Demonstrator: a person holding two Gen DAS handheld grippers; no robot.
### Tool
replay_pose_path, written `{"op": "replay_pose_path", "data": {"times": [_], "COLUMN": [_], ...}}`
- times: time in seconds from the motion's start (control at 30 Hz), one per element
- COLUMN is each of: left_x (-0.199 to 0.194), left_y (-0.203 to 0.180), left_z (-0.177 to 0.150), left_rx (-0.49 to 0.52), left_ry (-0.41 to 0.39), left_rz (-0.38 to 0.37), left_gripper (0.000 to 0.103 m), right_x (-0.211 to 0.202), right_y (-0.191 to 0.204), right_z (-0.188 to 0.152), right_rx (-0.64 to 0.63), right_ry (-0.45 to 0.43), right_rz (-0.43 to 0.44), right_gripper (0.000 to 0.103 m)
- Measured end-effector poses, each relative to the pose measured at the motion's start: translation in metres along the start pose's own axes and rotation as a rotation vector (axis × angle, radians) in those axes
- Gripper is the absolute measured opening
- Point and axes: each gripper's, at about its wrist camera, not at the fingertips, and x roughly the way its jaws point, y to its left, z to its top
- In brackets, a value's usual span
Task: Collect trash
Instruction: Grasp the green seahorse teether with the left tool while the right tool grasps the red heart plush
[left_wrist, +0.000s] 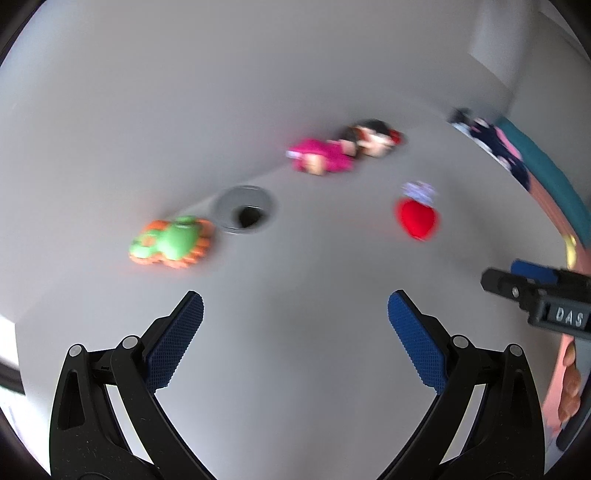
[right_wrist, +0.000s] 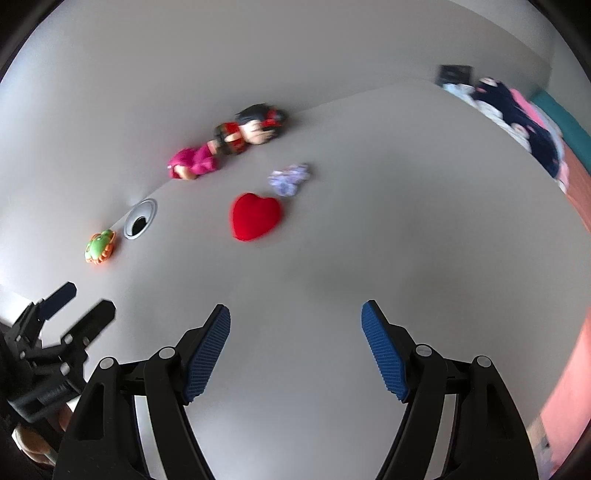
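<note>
Both claws, left claw (left_wrist: 295, 306) and right claw (right_wrist: 295, 314), tilt downward, gaping, over the desk (right_wrist: 332, 258).

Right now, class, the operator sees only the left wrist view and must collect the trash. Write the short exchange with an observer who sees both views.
Operator: Is the pale blur beyond the red heart trash?
Observer: It looks like it. The right wrist view shows it sharper: a crumpled wrapper, white with purple print.
Operator: I see only the side of the right tongs. Are they free?
Observer: Yes. In their own view they stand open with nothing between the pads.
</note>
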Motion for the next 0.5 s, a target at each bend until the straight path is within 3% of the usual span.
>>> {"op": "replay_pose_path", "data": {"times": [0.27, 0.47, 0.5], "left_x": [0.025, 0.043, 0.045], "left_y": [0.078, 0.109, 0.111], "left_z": [0.025, 0.035, 0.036], "left_rx": [-0.292, -0.438, -0.451], "left_ry": [0.025, 0.073, 0.08], "left_rz": [0.104, 0.174, 0.17], "left_gripper": [0.097, 0.097, 0.097], "right_x": [0.052, 0.082, 0.085], "right_y": [0.039, 0.045, 0.045], "right_z": [0.046, 0.07, 0.071], "right_rx": [-0.101, -0.122, -0.126], "right_ry": [0.039, 0.071, 0.075], "right_rz": [0.003, -0.008, -0.014], "right_gripper": [0.074, 0.074, 0.069]}}
